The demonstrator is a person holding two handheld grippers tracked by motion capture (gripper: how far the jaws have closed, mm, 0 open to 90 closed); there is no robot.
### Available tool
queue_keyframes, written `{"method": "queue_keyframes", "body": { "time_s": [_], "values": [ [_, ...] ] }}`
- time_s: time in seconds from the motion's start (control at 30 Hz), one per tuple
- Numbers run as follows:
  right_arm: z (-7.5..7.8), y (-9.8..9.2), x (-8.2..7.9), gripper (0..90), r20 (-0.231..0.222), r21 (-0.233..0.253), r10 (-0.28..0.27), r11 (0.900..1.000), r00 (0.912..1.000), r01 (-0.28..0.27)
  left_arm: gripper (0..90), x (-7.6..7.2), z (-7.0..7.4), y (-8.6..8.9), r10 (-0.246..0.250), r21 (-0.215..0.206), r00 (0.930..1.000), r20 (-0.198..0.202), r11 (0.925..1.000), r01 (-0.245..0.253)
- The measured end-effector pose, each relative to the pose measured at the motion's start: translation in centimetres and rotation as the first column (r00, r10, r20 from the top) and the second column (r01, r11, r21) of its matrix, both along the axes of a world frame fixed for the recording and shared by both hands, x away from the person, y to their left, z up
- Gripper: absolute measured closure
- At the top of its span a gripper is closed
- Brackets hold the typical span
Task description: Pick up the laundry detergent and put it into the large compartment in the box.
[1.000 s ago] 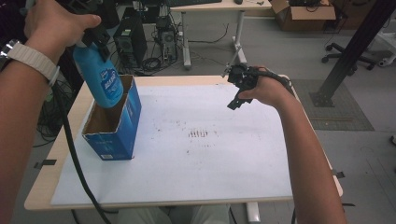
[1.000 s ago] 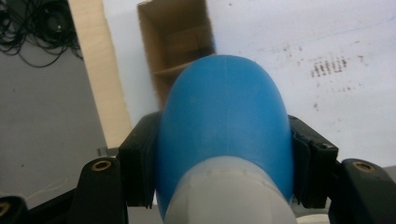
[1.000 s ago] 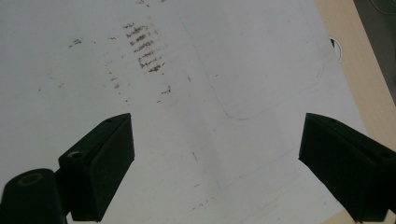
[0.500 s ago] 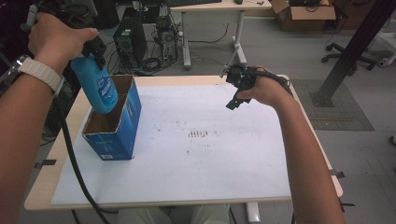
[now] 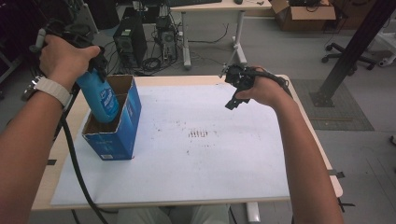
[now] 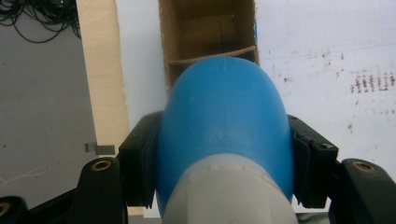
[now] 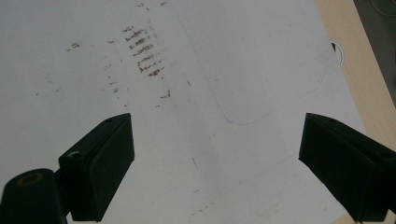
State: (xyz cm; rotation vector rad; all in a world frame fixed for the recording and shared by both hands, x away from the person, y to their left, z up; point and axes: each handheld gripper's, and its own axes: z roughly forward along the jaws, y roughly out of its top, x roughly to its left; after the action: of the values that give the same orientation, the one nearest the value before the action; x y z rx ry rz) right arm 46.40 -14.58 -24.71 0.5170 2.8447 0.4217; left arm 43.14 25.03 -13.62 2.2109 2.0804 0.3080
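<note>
While the blue bottle is held over the box, the scene is recorded near to far as follows.

Left gripper point(image 6: 224, 177): clenched on the blue bottle point(image 5: 99, 95); in the left gripper view both black pads are seen pressed against the bottle's rounded blue shoulder, just below its grey neck point(image 6: 229, 191).

Blue bottle: carried upright at the counter's left side; its lower part is seen inside the top opening of the box, its body against the near-left part of the opening. Whether its base touches the box floor cannot be told.

Box point(image 5: 116, 135): blue cardboard carton, open at the top, brown inside, stood on the white sheet near the counter's left edge. A cardboard divider point(image 6: 212, 55) is seen across its interior beyond the bottle.

White sheet point(image 5: 196, 172): spread over most of the counter point(image 5: 308, 135); small brown marks point(image 5: 198, 134) are noted at its middle.

Right gripper point(image 5: 236, 91): released, jaws set wide apart, nothing between them; held above the sheet toward the far right, well apart from the box.

Floor beyond: computer towers point(image 5: 140, 42) and cables are noted behind the counter.
</note>
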Motion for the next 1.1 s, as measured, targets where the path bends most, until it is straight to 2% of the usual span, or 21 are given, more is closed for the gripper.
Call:
{"method": "queue_keyframes", "body": {
  "time_s": [0.13,0.17,0.27,0.3,0.4,0.97,1.1],
  "values": [
    [0.0,-0.1,0.0,10.3,0.001,0.0,-0.002,1.0,1.0,0.002,37.5,0.1,-1.1,0.0,-0.009,0.005,0.9999,0.005,0.9999,0.009],
    [0.0,-0.1,0.0,10.2,0.0,-0.002,-0.002,1.0,1.0,0.002,37.5,0.2,-1.9,-0.1,-0.015,0.007,0.9999,-0.002,0.9999,0.015],
    [0.1,-0.2,0.0,10.3,0.001,0.001,-0.005,1.0,1.0,0.005,37.5,0.3,-2.7,0.0,-0.009,0.001,1.0,0.001,1.0,0.009],
    [0.2,-0.3,-0.1,10.2,0.001,0.001,-0.006,1.0,1.0,0.006,37.5,0.4,-3.5,0.0,-0.01,-0.001,0.9999,-0.011,1.0,0.01],
    [0.2,-0.4,-0.1,10.3,-0.001,-0.005,-0.006,1.0,1.0,0.006,37.5,0.6,-4.6,0.0,-0.012,0.002,0.9997,-0.02,0.9999,0.012],
    [0.1,-0.4,0.1,10.3,-0.002,-0.005,-0.012,1.0,0.9999,0.012,37.5,1.0,-9.2,-0.2,-0.026,0.016,0.9991,-0.035,0.9995,0.027],
    [0.1,-0.3,0.1,10.3,-0.004,-0.007,-0.011,1.0,0.9999,0.011,37.5,1.0,-9.9,-0.2,-0.026,0.012,0.9989,-0.04,0.9996,0.026]
  ]
}}
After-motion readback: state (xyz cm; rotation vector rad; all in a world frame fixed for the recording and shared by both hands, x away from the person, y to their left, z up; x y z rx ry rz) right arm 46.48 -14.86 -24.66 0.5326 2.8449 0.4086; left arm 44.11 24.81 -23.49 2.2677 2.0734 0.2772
